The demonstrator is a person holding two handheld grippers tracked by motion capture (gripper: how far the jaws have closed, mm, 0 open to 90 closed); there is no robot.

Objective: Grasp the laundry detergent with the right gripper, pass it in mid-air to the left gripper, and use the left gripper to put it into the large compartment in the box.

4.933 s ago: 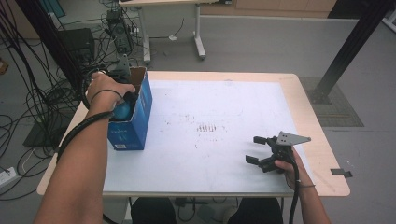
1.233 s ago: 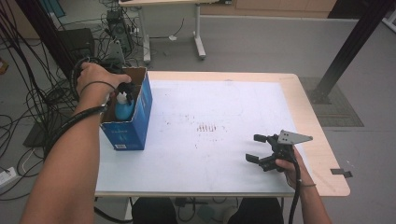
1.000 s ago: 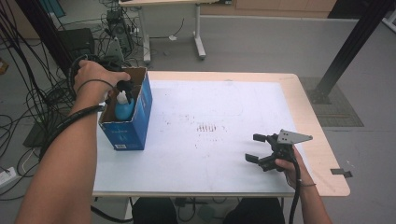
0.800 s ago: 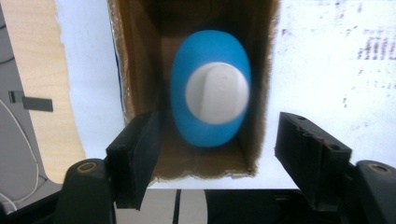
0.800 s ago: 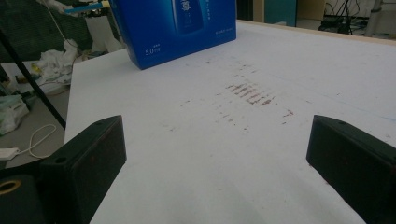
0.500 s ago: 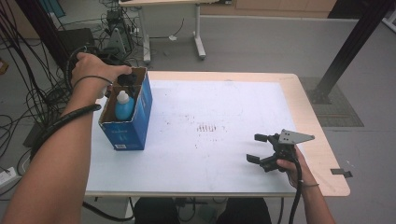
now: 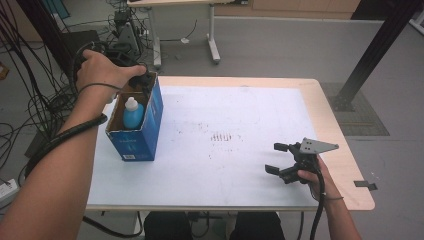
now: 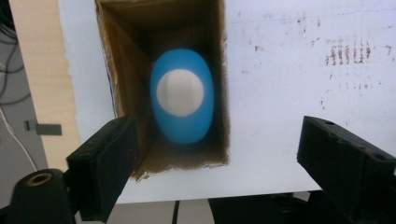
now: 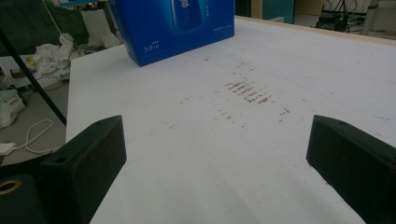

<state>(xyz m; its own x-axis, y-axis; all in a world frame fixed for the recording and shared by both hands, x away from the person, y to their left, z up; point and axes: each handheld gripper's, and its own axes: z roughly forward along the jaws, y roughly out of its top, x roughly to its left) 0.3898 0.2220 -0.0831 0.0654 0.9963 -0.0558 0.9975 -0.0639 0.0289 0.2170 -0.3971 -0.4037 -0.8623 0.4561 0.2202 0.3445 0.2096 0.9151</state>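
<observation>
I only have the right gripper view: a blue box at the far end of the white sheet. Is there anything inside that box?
Observer: Yes, a blue bottle with a white cap stands upright in the open-topped box.
Operator: Is the left tool gripping it?
Observer: No. The left tool is above the box. Its jaws have just been opening, with nothing between them.
Operator: Where does my right tool sit from above?
Observer: The right tool is open, far to the right of the box, near the person's side.
</observation>
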